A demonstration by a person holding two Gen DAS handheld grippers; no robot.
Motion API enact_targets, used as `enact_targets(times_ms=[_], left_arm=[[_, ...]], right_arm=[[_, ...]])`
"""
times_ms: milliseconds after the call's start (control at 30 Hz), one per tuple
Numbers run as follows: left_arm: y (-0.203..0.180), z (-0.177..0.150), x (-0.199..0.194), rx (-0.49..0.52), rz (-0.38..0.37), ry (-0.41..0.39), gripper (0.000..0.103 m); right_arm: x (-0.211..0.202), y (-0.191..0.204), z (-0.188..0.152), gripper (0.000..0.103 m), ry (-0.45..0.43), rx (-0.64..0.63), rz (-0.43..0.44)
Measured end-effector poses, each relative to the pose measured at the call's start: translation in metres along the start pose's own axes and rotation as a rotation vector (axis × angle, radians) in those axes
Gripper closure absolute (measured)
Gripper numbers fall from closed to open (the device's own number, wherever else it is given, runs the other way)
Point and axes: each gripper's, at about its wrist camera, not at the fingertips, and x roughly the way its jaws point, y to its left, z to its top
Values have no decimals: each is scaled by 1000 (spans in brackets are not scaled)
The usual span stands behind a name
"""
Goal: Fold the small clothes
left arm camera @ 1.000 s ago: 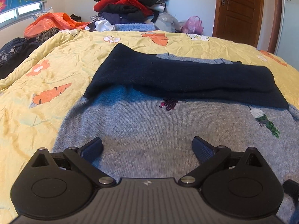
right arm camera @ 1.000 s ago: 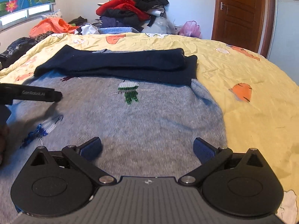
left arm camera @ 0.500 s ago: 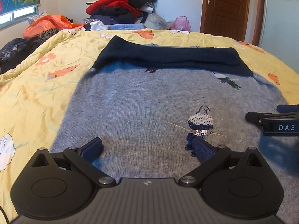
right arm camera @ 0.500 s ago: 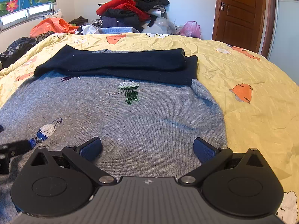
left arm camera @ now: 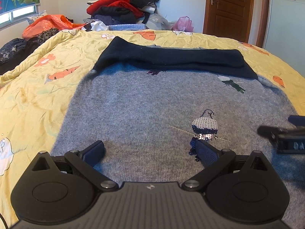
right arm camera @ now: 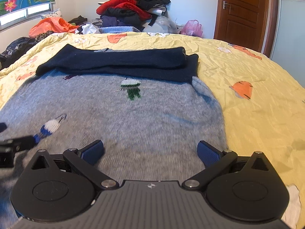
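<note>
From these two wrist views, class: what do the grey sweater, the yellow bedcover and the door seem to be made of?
Grey sweater: soft knit, probably wool or acrylic; fine ribbed rows, fuzzy surface.
Yellow bedcover: thin woven cloth, perhaps cotton; matte, sharply creased, printed.
Door: wood or wood veneer, glossy brown, with raised panels.

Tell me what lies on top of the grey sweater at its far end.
The two navy sleeves lie folded across the grey sweater, one overlapping the other. They cover the chest; only a sliver of grey collar peeks out behind.

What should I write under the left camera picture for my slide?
Open left gripper over a gray sweater with navy sleeves folded across, on a yellow quilt.
</note>
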Motion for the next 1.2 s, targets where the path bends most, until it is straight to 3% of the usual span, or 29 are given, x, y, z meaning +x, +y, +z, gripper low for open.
enact_targets(times_ms=[300, 400, 533, 733, 933, 1200], left_arm=[[-2, -2, -4, 5, 18, 5, 0], [-2, -8, -14, 0, 30, 29, 0], [1, -22, -25, 5, 15, 4, 0], [1, -20, -22, 5, 10, 3, 0], [1, -20, -22, 4, 9, 2, 0], [3, -24, -32, 5, 24, 34, 0]], right_arm=[[-6, 1, -7, 0, -9, -4, 4], [-6, 1, -8, 0, -10, -2, 5], [-6, 1, -8, 0, -10, -3, 5], [-17, 3, -12, 0, 11, 9, 1], [-45, 6, -38, 0, -12, -23, 23], [-40, 6, -35, 0, -10, -29, 43]])
